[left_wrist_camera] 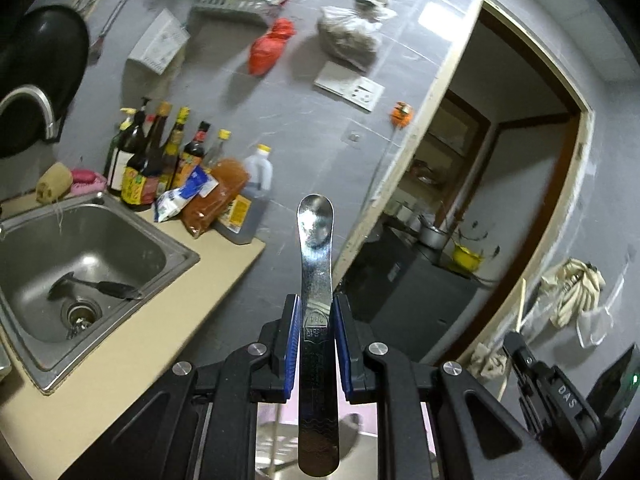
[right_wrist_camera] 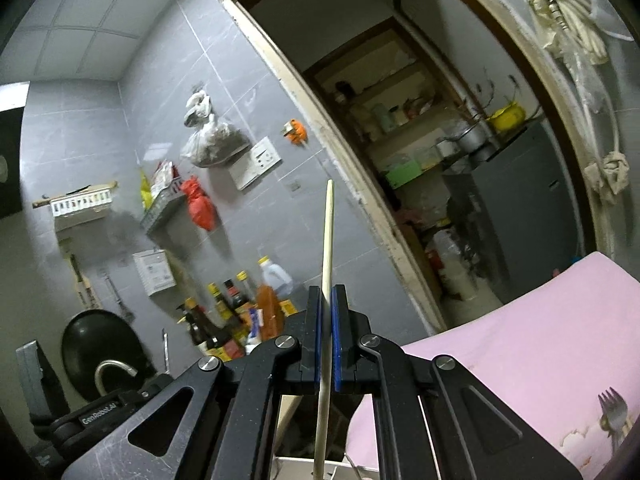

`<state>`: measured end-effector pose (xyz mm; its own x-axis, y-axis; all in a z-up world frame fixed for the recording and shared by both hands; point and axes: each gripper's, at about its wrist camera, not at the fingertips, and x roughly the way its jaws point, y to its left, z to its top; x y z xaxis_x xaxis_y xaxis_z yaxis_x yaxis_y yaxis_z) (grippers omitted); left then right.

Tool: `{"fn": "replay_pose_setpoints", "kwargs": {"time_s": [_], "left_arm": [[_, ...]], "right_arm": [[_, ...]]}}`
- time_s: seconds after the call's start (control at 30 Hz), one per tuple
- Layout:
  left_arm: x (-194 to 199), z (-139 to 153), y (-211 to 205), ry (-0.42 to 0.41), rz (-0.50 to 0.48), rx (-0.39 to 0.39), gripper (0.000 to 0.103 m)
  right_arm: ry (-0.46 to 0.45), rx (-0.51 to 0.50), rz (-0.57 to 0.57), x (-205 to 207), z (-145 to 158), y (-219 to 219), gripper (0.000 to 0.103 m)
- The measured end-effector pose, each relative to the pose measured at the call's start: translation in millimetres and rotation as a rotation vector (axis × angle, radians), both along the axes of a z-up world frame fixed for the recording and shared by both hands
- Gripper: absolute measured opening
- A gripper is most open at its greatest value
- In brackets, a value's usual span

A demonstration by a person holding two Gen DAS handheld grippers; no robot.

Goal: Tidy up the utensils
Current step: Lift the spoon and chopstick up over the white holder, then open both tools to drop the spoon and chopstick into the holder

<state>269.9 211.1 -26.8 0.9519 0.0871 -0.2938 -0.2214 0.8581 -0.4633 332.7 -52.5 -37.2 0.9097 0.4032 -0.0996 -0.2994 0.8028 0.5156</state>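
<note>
A: What do the left gripper's (left_wrist_camera: 316,312) blue pads have?

B: A metal spoon (left_wrist_camera: 316,280), pinched by the handle, bowl pointing up and away, in the air past the counter's (left_wrist_camera: 120,340) end. To its left a dark utensil (left_wrist_camera: 96,286) lies in the sink (left_wrist_camera: 132,236), with bottles (left_wrist_camera: 160,160) behind.

A: And the right gripper (right_wrist_camera: 328,304)?

B: Clamped tight on one pale chopstick (right_wrist_camera: 328,240), standing nearly upright. Low on the right, a fork (right_wrist_camera: 614,410) rests on a pink surface (right_wrist_camera: 520,340).

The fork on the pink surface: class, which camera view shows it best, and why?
The right wrist view: the fork lies on the pink surface at its lower right edge, tines visible. The left wrist view does not show it.
</note>
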Motion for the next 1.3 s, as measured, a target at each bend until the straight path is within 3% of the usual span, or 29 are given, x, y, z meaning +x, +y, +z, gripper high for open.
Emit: {"fn": "replay_pose_setpoints", "kwargs": {"time_s": [0.2,0.63,1.03,1.3], "left_arm": [[6.3,-19.0,7.2,-0.014,0.000,-0.038,0.016],[2.0,-35.2,-21.7,-0.055,-0.020,-0.011,0.016],[1.5,-43.6,-41.2,-0.049,-0.035,0.096,0.016],[-3.7,-45.9,-41.2,-0.002,-0.058,0.152,0.016]], "right_arm": [[0.005,-0.030,-0.055,0.1,-12.3,6.2,0.004],[0.015,-0.055,-0.067,0.7,-27.0,7.4,0.004],[0.035,-0.082,-0.050,-0.4,-37.9,8.5,0.004],[0.034,-0.089,-0.039,-2.9,-39.1,6.6,0.004]]}}
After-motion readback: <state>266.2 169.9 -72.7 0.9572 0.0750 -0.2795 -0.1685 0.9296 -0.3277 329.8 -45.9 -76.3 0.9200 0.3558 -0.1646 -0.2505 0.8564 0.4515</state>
